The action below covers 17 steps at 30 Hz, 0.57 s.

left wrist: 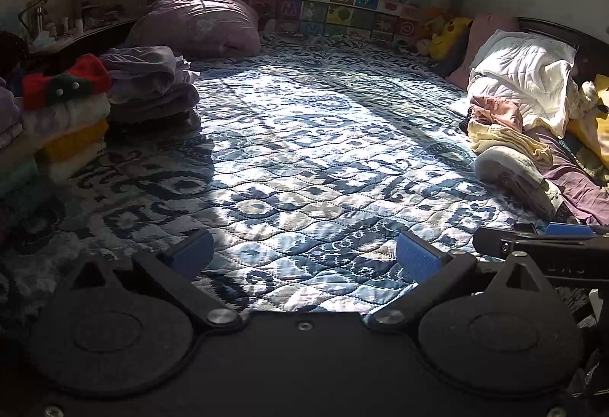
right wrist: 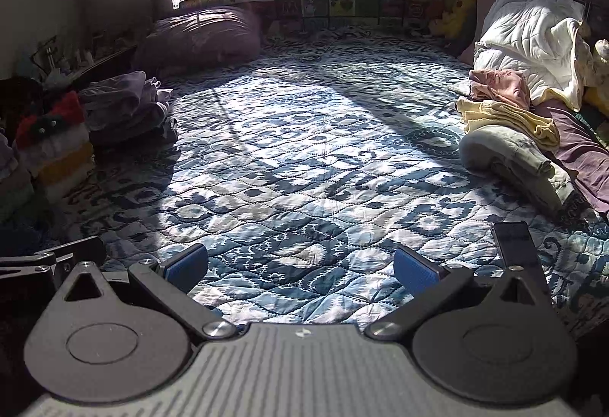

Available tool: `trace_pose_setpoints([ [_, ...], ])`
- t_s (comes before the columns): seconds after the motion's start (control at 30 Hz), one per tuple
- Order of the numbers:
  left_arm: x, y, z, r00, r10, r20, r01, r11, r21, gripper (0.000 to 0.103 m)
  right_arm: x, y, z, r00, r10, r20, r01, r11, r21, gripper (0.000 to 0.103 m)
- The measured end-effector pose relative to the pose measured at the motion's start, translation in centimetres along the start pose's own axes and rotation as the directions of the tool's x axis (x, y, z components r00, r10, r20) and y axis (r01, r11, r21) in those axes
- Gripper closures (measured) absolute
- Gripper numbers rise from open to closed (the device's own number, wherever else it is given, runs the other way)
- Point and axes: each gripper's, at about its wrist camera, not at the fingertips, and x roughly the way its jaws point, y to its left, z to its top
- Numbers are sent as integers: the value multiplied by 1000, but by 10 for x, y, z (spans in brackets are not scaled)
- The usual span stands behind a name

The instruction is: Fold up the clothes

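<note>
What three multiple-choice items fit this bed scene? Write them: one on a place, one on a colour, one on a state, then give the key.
1. Where do the folded stacks lie on the bed?
A. on the left side
B. in the middle
C. under the window

2. What colour is the garment on top of the unfolded pile?
A. black
B. pale yellow
C. bright green

3. How do both tools stand?
A. both shut on cloth
B. left open, right shut
C. both open, holding nothing

Key:
1 A, the stacks sit along the left edge of the quilt.
2 B, a pale yellow piece lies over the grey garment on the right.
3 C, the left tool and the right tool each show blue pads spread wide over bare quilt.
</note>
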Motion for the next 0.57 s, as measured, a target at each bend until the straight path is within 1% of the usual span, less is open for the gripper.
trace_pose_setpoints([
  [0.07,2,-6,1,1000,17,3,-17,1000,19,0,-1,-3,1,1000,-5,2,5,1000,4,0],
  [0.17,7,-11,3,1000,-6,-2,6,1000,23,0,-2,-6,2,1000,-16,10,16,1000,15,0],
  [0.4,17,-18,2,1000,-10,-1,10,1000,18,0,5,-12,5,999,-33,20,33,999,12,0],
  [0.43,20,-18,1,1000,-7,-3,7,1000,19,0,8,-12,5,999,-33,19,33,999,11,0],
  [0.5,24,-19,1,1000,21,10,-21,999,31,0,14,-10,8,1000,-25,10,25,1000,6,0],
  [0.57,27,-18,2,999,28,21,-29,999,33,0,19,-8,11,1000,-27,7,27,1000,0,0],
])
